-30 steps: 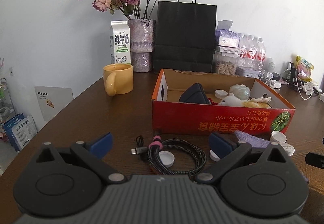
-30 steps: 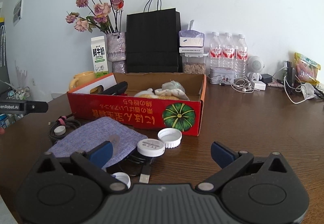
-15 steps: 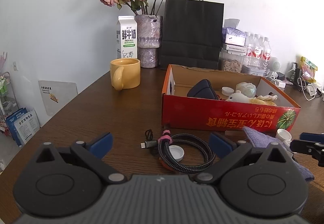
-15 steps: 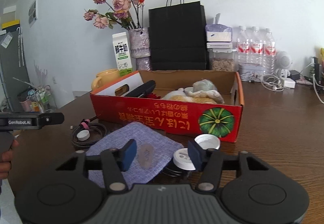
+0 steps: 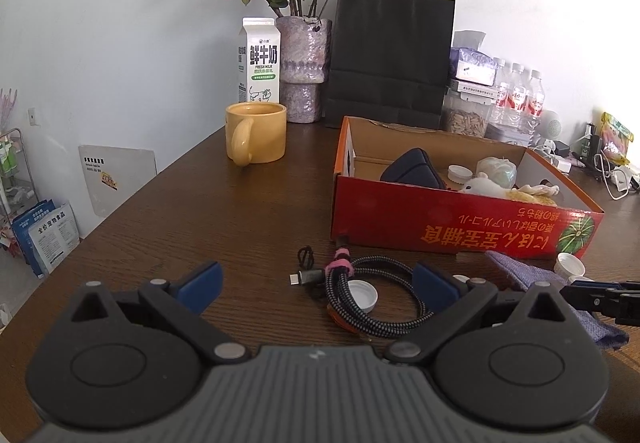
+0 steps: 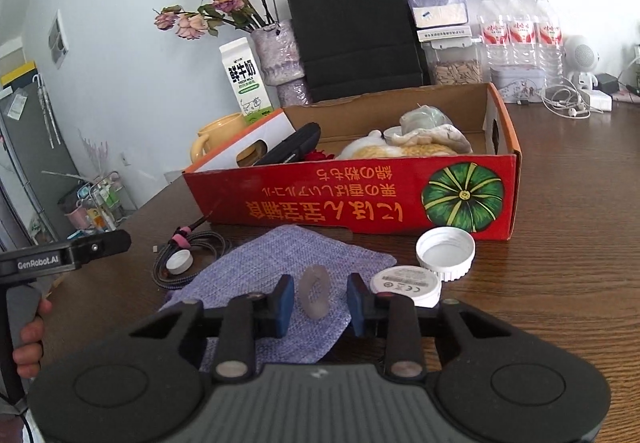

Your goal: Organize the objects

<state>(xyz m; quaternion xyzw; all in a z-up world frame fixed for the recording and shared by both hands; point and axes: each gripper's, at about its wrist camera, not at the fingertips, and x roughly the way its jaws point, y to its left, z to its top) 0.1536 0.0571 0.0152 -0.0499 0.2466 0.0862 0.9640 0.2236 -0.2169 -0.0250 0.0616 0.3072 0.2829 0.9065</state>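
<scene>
Blue-padded right gripper [image 6: 320, 303] has just been closing, its jaws narrowed around a translucent ring [image 6: 315, 293] on the purple cloth [image 6: 280, 267], pads not visibly pressing it. Left gripper [image 5: 318, 283] is wide open over the coiled cable [image 5: 372, 291]. Beyond stands the red box [image 6: 360, 199].

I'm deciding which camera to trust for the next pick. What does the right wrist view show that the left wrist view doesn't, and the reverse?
Right wrist only: a translucent ring on the cloth between the right claw's pads, which have just been closing but don't visibly press it; a white disc; the hand holding the other tool.

Left wrist only: the left claw, open over bare table.

Both: red box, cable, mug, milk carton.
</scene>
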